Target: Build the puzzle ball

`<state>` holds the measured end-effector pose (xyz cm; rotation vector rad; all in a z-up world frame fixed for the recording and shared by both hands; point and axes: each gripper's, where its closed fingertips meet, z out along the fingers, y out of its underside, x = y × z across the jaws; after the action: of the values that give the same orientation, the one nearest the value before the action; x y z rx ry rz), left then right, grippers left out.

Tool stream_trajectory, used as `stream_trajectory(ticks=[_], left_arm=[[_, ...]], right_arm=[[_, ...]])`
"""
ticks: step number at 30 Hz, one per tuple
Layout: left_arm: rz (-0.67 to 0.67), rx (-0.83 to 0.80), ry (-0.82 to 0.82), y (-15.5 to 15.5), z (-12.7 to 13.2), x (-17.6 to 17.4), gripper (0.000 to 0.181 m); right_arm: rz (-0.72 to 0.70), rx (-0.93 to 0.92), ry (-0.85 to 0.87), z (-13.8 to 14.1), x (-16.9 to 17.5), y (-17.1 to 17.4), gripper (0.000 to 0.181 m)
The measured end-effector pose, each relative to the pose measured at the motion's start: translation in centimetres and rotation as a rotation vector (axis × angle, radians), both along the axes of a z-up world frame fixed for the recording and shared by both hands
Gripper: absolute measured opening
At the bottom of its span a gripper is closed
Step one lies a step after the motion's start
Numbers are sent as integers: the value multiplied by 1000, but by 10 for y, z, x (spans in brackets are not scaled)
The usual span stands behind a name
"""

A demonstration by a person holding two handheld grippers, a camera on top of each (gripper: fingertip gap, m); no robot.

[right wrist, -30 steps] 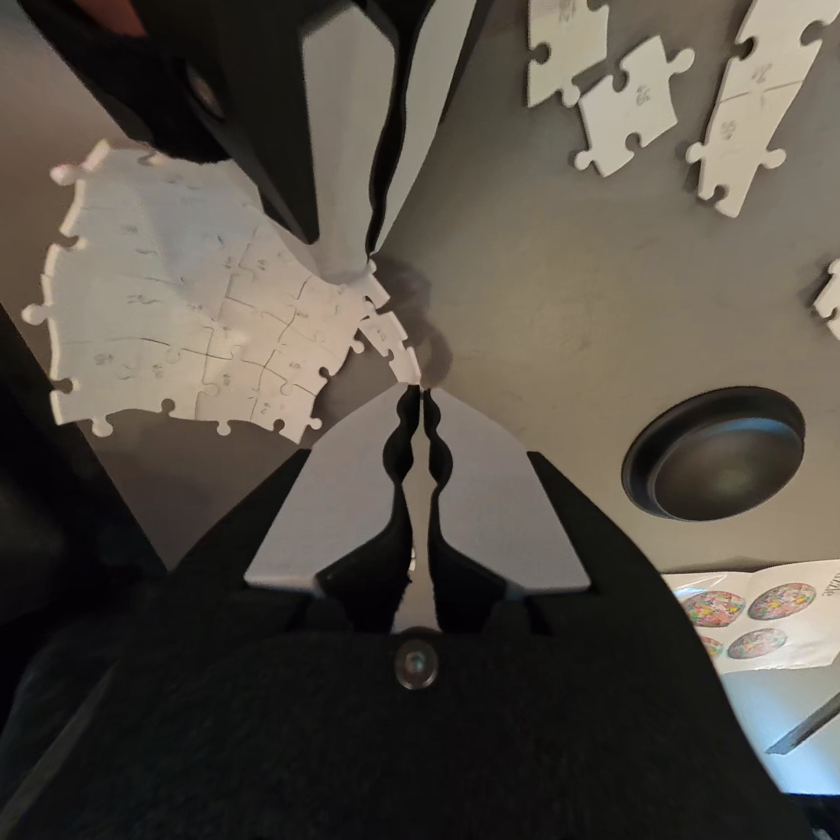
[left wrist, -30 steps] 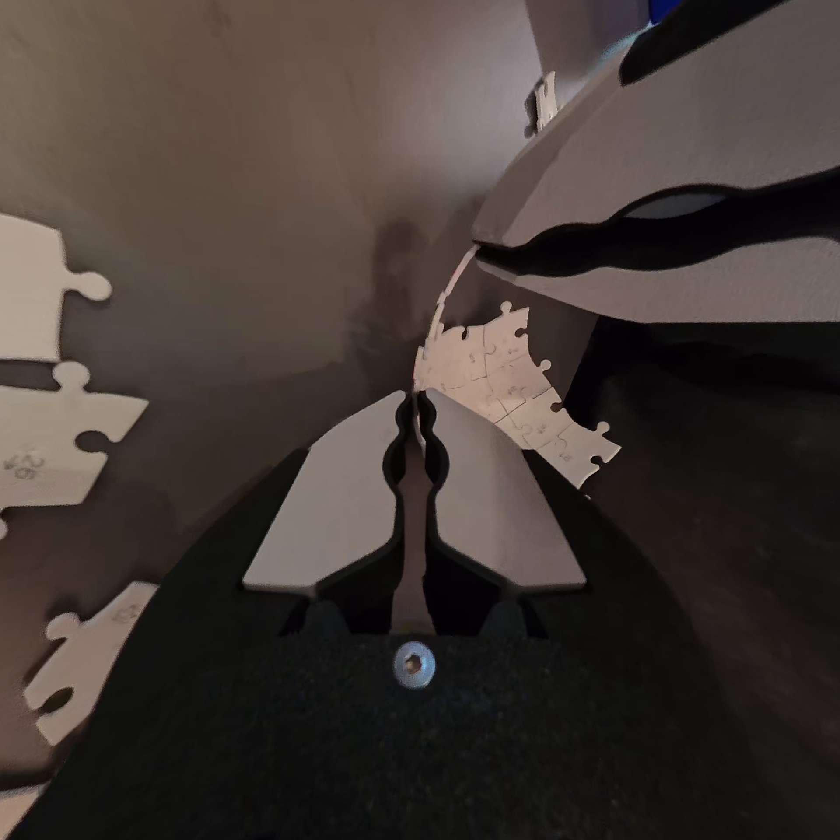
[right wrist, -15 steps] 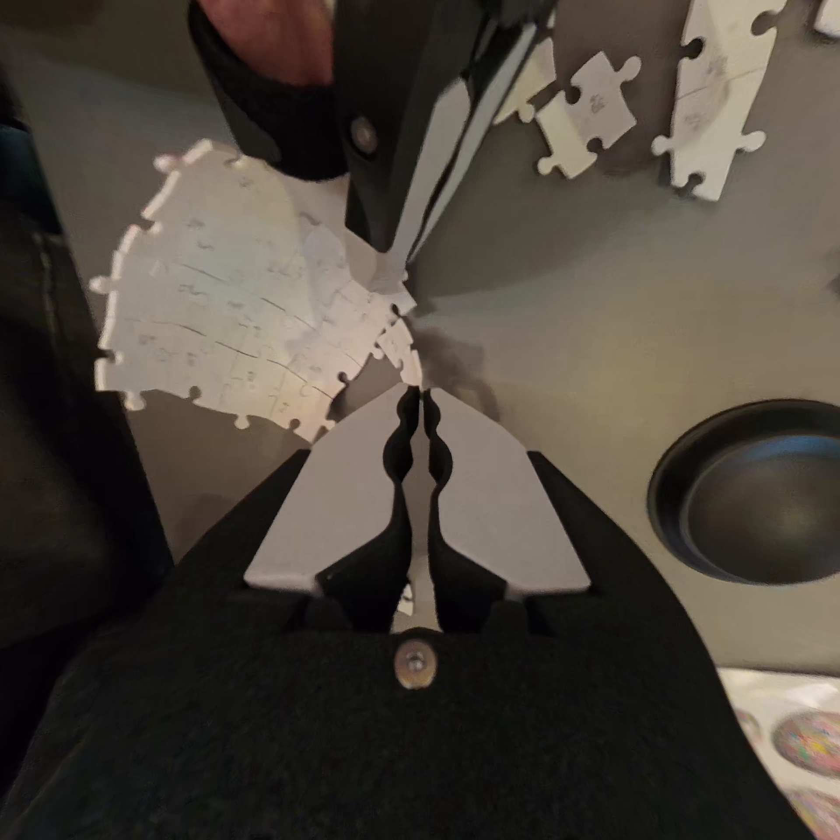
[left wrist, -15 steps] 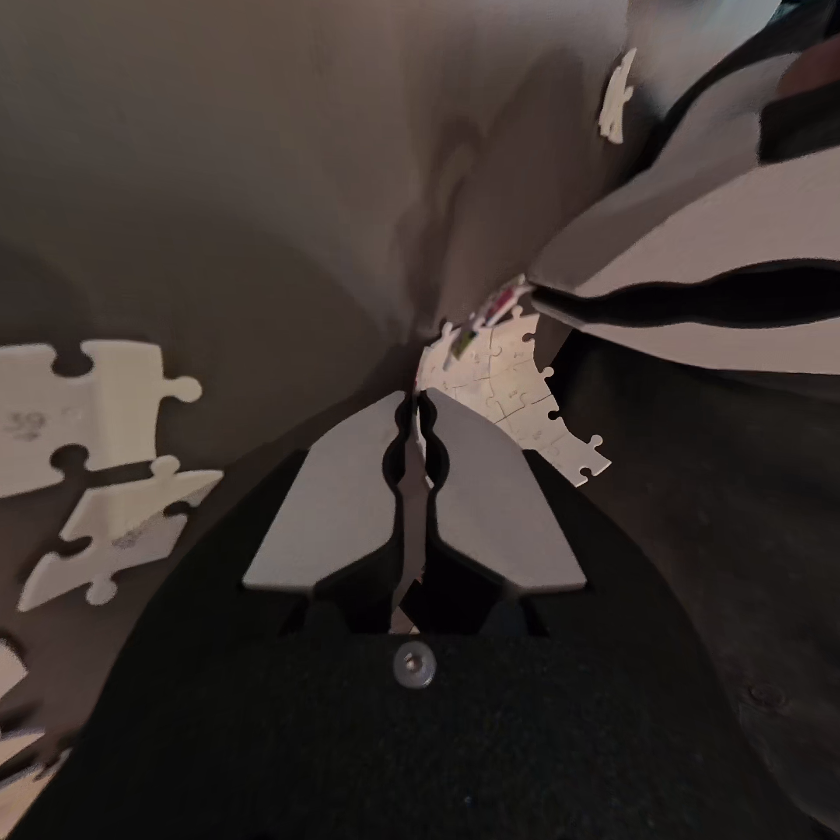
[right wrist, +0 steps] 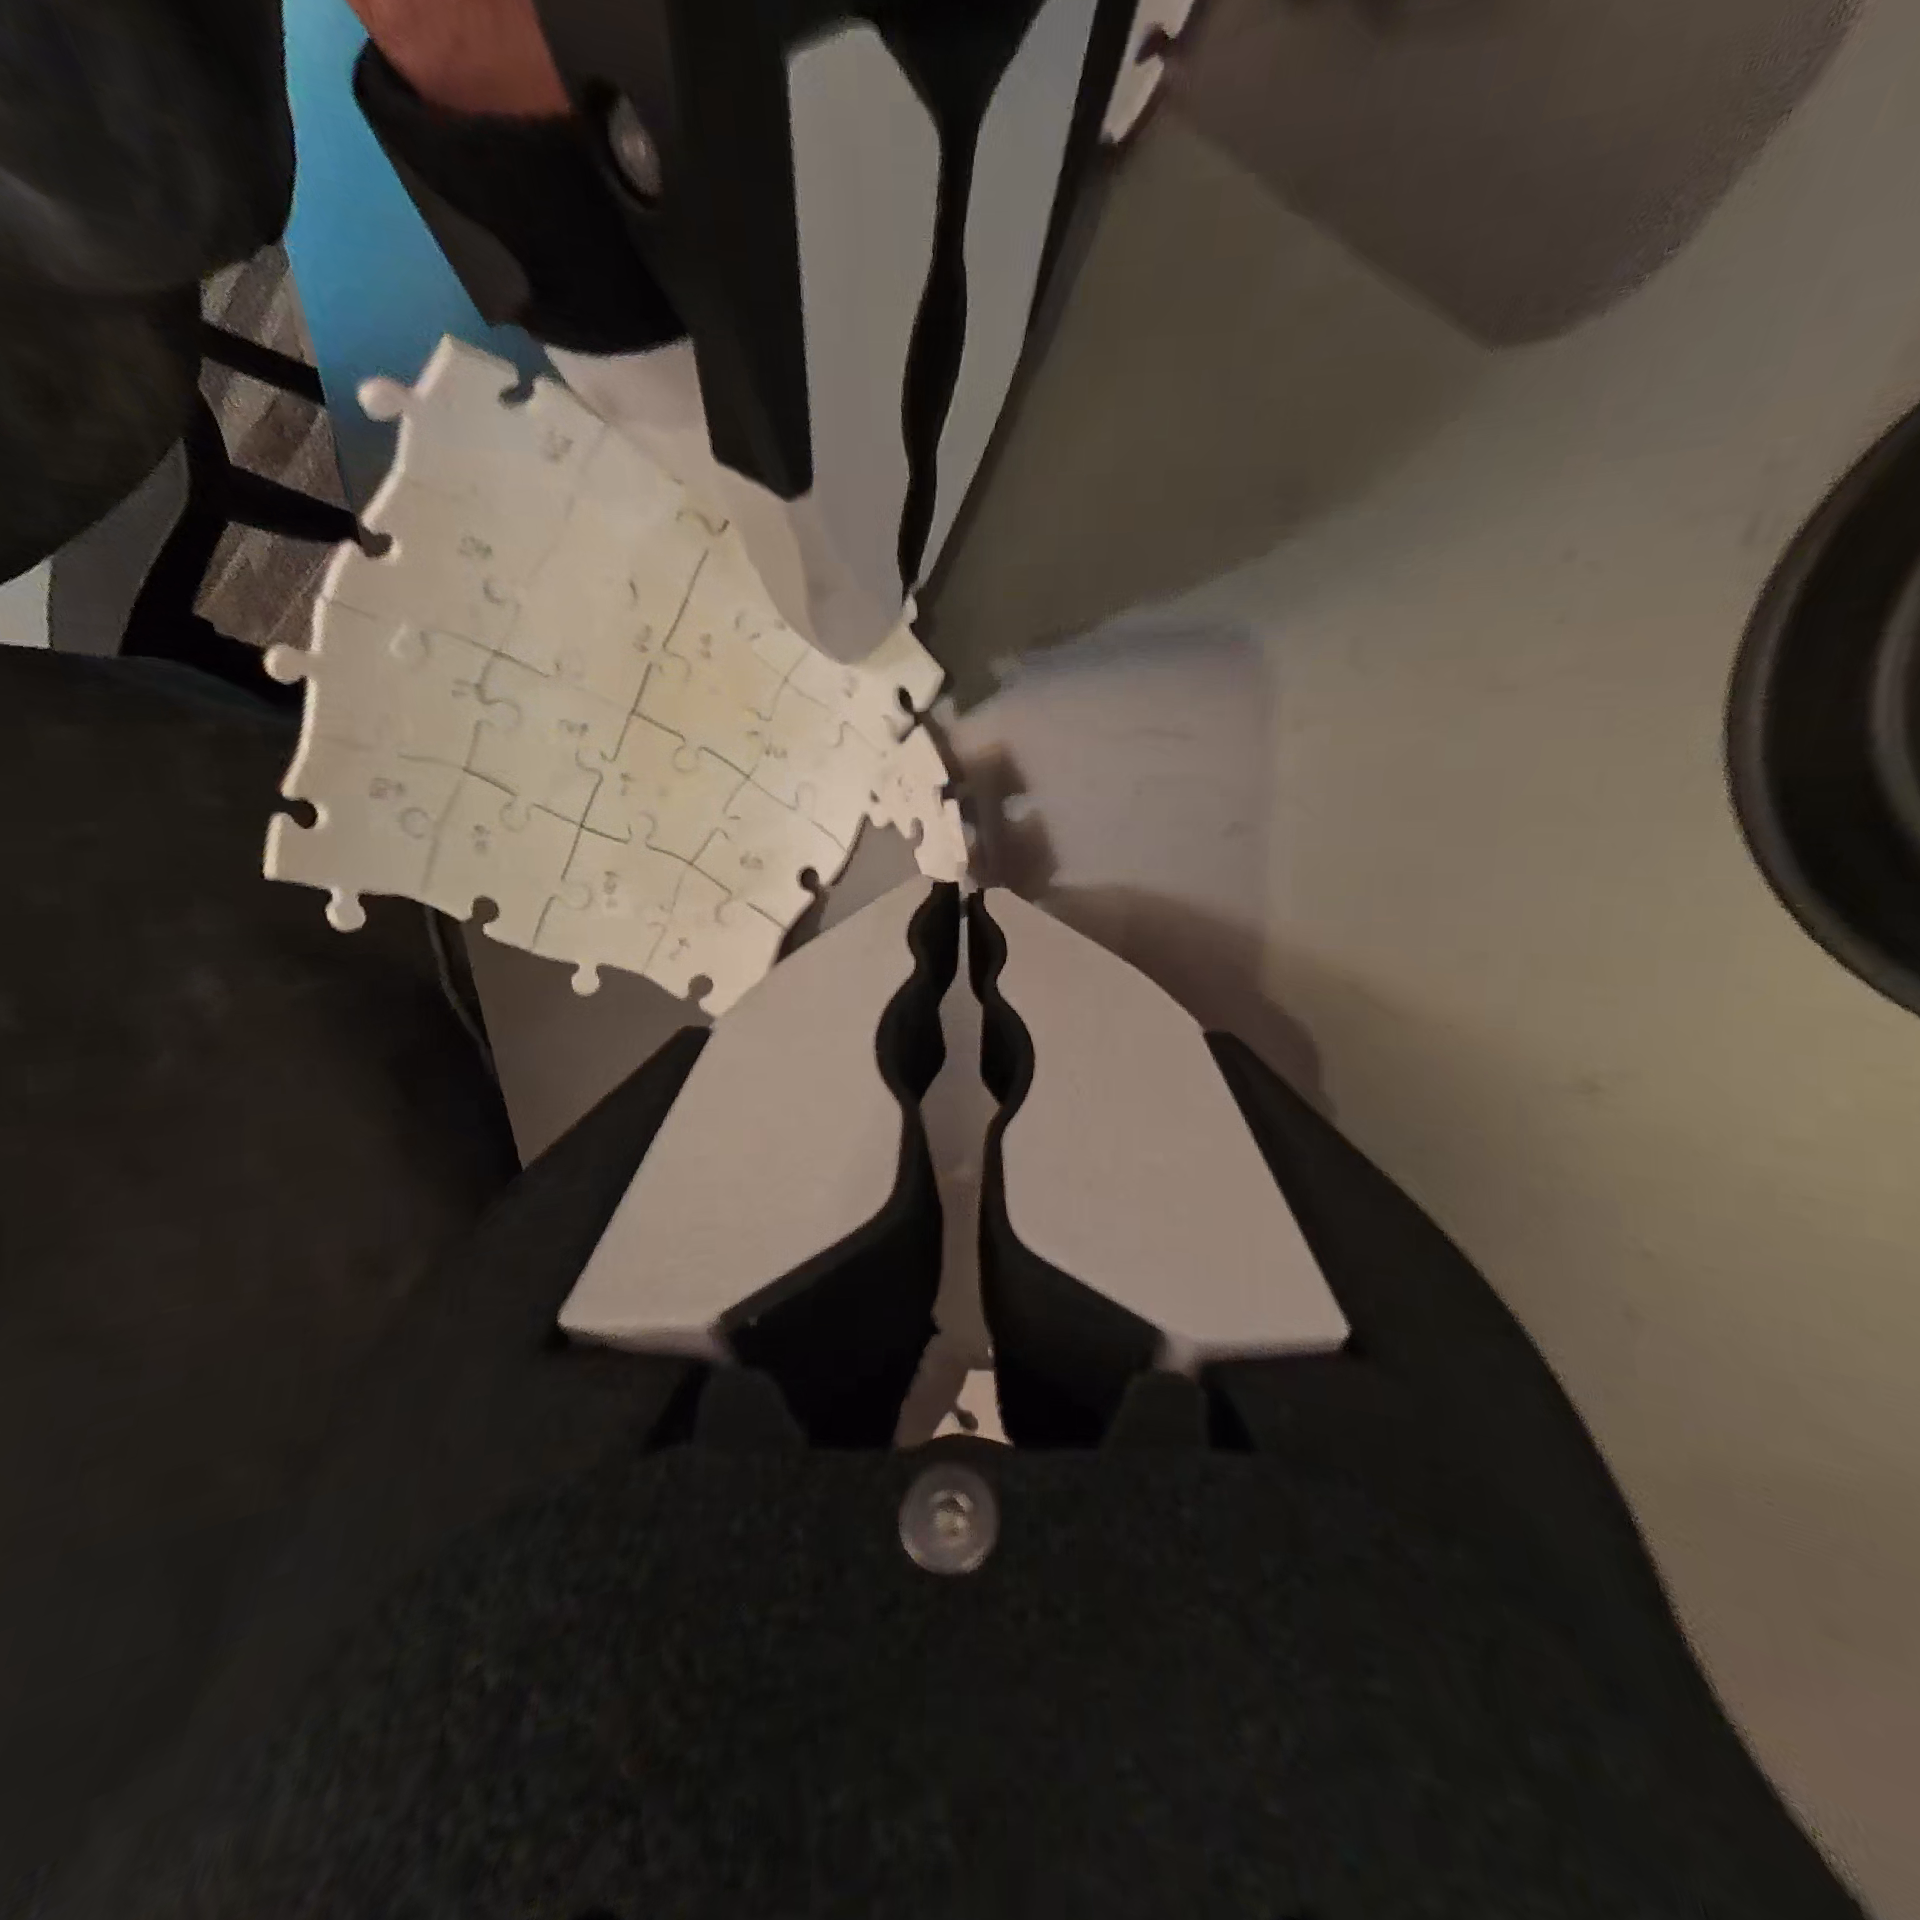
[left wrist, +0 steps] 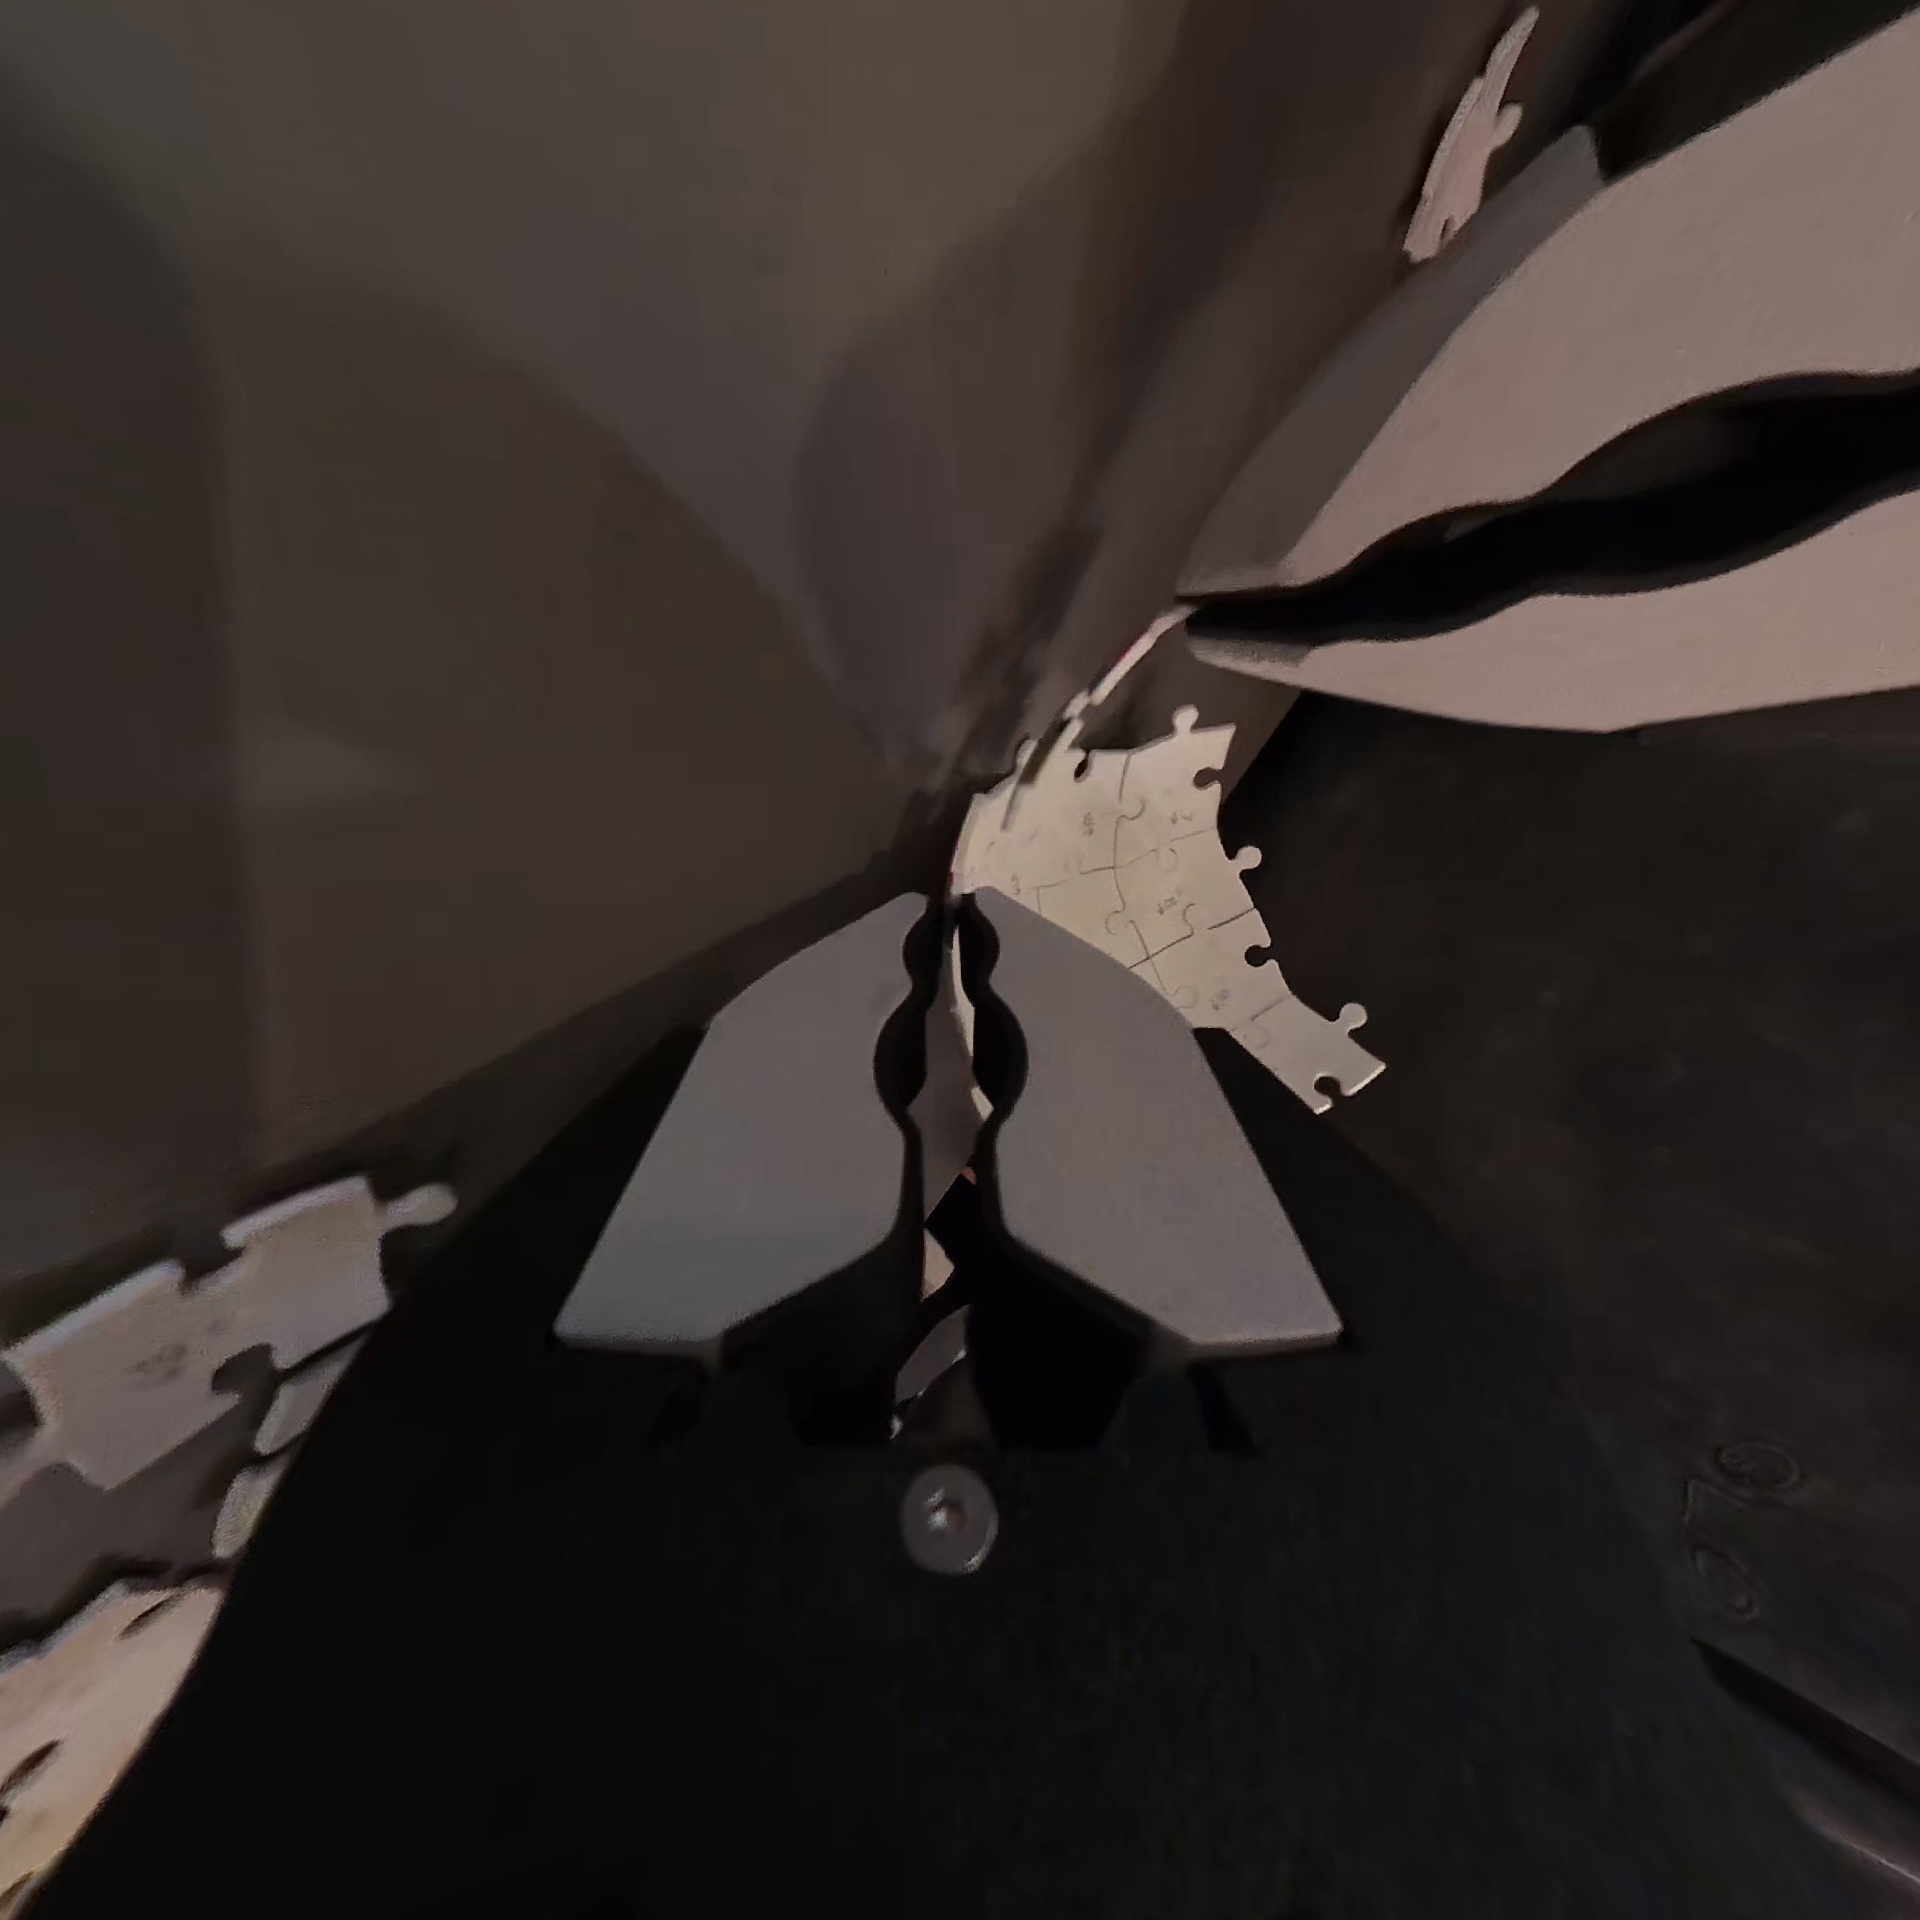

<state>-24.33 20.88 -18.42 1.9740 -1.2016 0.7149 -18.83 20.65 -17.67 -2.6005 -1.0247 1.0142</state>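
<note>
A curved white section of joined puzzle pieces (right wrist: 582, 748) is held in the air between both grippers. My left gripper (left wrist: 951, 904) is shut on one edge of it; the section (left wrist: 1174, 904) fans out to the right of its fingertips. My right gripper (right wrist: 961, 894) is shut on the section's narrow tip (right wrist: 930, 821). In the right wrist view the left gripper (right wrist: 883, 623) comes down from the top and pinches the section's upper right edge. In the left wrist view the right gripper (left wrist: 1190, 618) reaches in from the upper right.
Loose white puzzle pieces (left wrist: 177, 1361) lie on the grey table at lower left, one more (left wrist: 1465, 145) at top right. A black bowl (right wrist: 1849, 727) sits at the right edge. A hand in a dark sleeve (right wrist: 447, 62) and a blue object (right wrist: 332, 260) show at top left. About 6 centimetres separates my left fingertips from my right.
Both grippers have stayed shut on the section while swinging and tilting it. The loose pieces have left the right view and the bowl has slid to its right edge.
</note>
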Motion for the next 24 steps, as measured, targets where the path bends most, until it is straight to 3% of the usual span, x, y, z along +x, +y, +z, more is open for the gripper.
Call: stream_trajectory(ticks=[18, 24], left_arm=[[-53, 5, 24, 1, -3, 12, 3], [-53, 16, 32, 2, -5, 12, 4]], right_arm=[[-63, 41, -81, -8, 9, 12, 3], [-91, 145, -36, 8, 10, 15, 10]])
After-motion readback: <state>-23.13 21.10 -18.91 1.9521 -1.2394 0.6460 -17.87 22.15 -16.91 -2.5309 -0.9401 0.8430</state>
